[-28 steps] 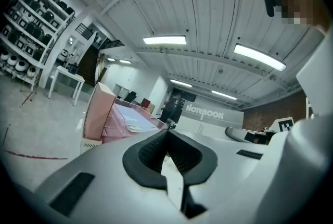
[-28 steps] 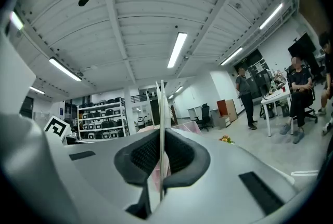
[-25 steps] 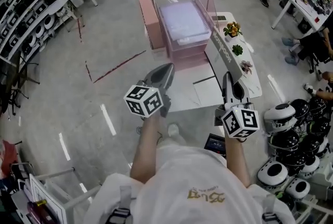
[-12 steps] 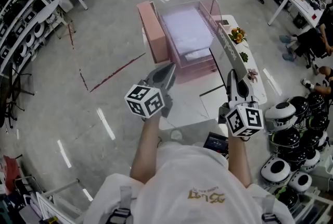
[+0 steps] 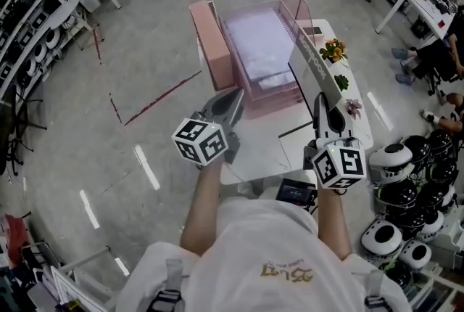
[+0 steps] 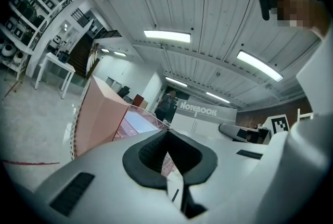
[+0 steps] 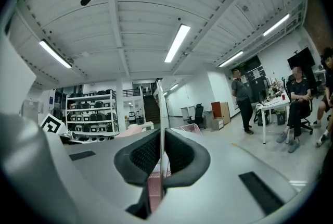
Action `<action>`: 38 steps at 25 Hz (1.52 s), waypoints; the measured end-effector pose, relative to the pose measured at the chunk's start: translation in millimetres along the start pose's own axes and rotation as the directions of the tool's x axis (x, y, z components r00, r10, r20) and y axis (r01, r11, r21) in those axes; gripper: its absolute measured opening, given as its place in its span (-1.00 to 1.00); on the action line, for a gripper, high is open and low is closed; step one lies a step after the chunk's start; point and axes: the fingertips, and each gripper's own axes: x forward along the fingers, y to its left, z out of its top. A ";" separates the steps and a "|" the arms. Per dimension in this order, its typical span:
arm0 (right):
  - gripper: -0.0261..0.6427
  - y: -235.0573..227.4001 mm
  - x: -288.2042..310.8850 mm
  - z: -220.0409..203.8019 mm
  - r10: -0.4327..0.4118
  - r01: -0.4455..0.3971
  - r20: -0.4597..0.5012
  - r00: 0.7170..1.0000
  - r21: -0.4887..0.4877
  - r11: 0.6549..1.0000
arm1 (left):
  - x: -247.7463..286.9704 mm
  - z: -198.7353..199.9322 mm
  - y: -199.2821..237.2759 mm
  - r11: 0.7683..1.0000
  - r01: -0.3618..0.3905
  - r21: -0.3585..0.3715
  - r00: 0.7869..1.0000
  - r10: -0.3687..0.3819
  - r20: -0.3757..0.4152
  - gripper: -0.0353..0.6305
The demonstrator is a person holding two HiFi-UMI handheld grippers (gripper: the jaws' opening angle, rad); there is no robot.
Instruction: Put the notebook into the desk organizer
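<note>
A pink mesh desk organizer (image 5: 217,42) with several tiers stands on the white table (image 5: 257,151); it also shows in the left gripper view (image 6: 99,119). My right gripper (image 5: 321,100) is shut on the lower end of the grey notebook (image 5: 313,65), which stands on edge beside the organizer's right wall. The notebook's printed cover (image 6: 205,113) shows in the left gripper view. In the right gripper view it is a thin edge (image 7: 162,108) pinched between the pads (image 7: 140,158). My left gripper (image 5: 233,96) is shut and empty, just before the organizer's front left.
Three small potted plants (image 5: 333,49) line the table's right side. White helmets (image 5: 406,173) are piled on the floor at right, and shelving (image 5: 29,20) stands at left. A black device (image 5: 293,193) lies below the table's near edge. People (image 7: 240,98) stand behind.
Both grippers have moved forward toward the organizer with the notebook still held. The table and organizer now sit closer beneath them.
</note>
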 end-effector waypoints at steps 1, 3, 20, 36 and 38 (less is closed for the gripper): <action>-0.86 -1.5 4.0 -0.1 0.006 -0.006 -0.001 1.000 -0.006 1.000 | 3.2 0.7 0.9 1.000 -0.005 0.001 1.000 0.005 0.000 -0.85; -0.86 -5.4 12.2 -0.5 0.020 -0.020 -0.005 1.000 -0.015 1.000 | 10.5 1.8 2.7 1.000 -0.016 0.003 1.000 0.016 0.002 -0.85; -0.86 -22.8 60.1 -1.0 0.106 -0.109 -0.029 0.994 -0.114 0.988 | 47.3 11.1 18.1 0.995 -0.094 0.025 0.996 0.094 0.013 -0.85; -0.86 -24.8 88.8 -13.0 0.146 -0.153 -0.054 0.988 -0.179 0.972 | 56.3 10.0 31.6 0.990 -0.136 0.028 0.991 0.136 0.005 -0.85; -0.86 -23.7 92.0 -12.9 0.151 -0.160 -0.056 0.987 -0.198 0.967 | 57.0 10.2 32.9 0.989 -0.145 0.038 0.989 0.145 0.003 -0.85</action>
